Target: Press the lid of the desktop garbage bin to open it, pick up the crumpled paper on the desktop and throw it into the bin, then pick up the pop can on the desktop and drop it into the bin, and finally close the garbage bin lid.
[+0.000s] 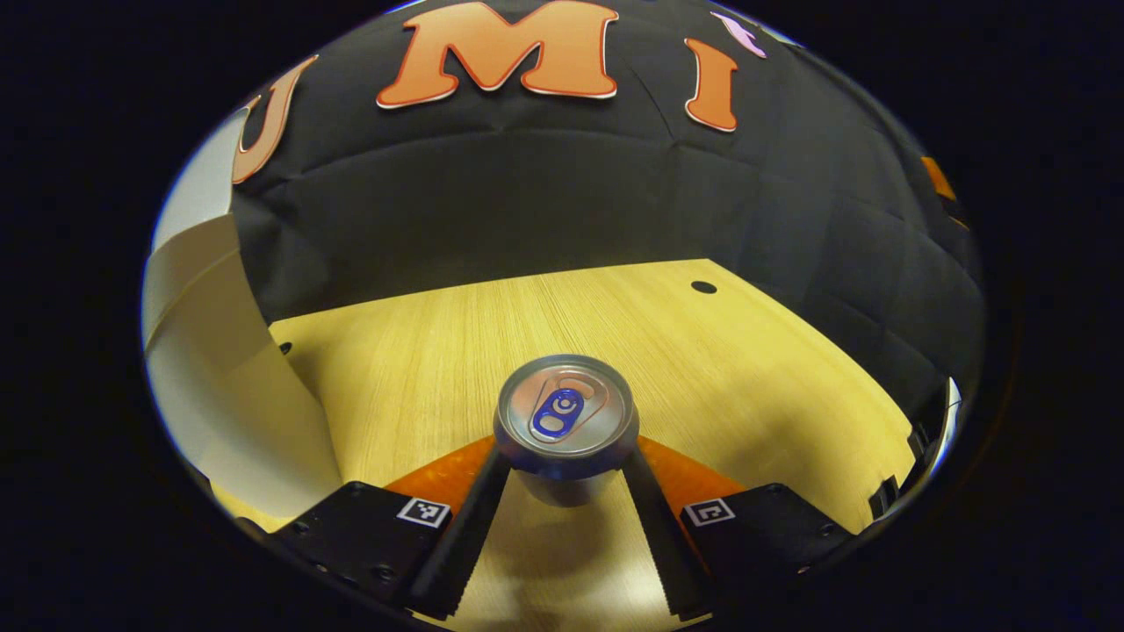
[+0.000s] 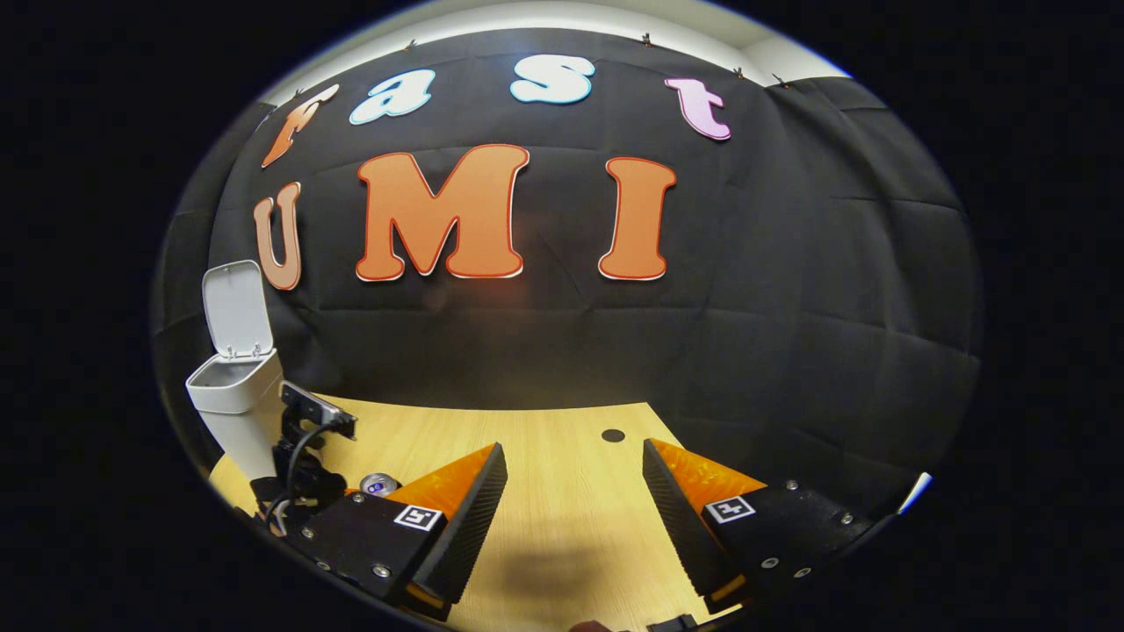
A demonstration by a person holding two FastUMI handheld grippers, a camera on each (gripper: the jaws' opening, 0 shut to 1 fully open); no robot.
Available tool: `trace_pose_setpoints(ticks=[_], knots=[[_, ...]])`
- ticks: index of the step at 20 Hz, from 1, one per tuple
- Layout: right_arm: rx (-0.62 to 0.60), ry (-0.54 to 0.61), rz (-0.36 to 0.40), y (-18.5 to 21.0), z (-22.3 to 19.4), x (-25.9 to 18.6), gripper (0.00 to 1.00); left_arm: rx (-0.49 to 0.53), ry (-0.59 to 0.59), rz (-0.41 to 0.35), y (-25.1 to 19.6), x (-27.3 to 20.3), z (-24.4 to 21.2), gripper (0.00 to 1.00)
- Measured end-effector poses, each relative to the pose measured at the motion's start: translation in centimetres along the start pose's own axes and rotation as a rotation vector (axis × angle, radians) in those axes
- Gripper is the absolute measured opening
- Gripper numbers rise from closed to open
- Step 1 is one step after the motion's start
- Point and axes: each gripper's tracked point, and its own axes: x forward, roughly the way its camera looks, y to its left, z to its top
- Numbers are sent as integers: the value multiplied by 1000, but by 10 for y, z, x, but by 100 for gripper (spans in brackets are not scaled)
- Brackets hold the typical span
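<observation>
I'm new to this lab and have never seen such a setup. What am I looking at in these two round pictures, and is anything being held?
There is no robot arm here: a person holds one two-finger gripper in each hand, and a fisheye camera rides on each, looking forward along its fingers.

The left gripper view shows the left gripper with its jaws closed against both sides of an upright pop can, which stands on a pale wooden table. A white bin wall rises at the left.

The right gripper view shows the right gripper with its jaws apart, holding nothing. Farther off on the left stands the white garbage bin, its lid flipped up. Beside it is the other gripper, with the can top at.
</observation>
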Motion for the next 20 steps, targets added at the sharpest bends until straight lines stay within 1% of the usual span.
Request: trace_pose_setpoints(ticks=[4, 5, 7, 8, 9, 13, 15, 16, 18, 20], knots=[[0, -11, 43, 18, 3, 8, 93, 4, -79, 26, 10, -49, 25, 81], [8, -11, 61, 23, 4, 9, 93, -22, -101, 39, 13, -60, 33, 81], [16, -18, 81, 32, 5, 19, 93, -86, -115, 38, 20, -84, 41, 80], [18, -22, 92, 37, 7, 21, 93, -92, -131, 59, 33, -92, 46, 75], [18, -26, 104, 42, 9, 22, 93, -96, -145, 79, 40, -104, 51, 80], [13, -38, 156, 63, 12, 26, 93, -129, -191, 137, 64, -147, 70, 80], [15, -44, 181, 73, 14, 29, 93, -129, -218, 183, 80, -168, 78, 80], [14, -46, 191, 77, 14, 31, 93, -139, -229, 211, 90, -179, 82, 80], [14, -50, 208, 86, 17, 35, 93, -179, -247, 240, 103, -200, 89, 80], [17, -59, 221, 93, 20, 38, 93, -195, -275, 279, 119, -224, 97, 79]])
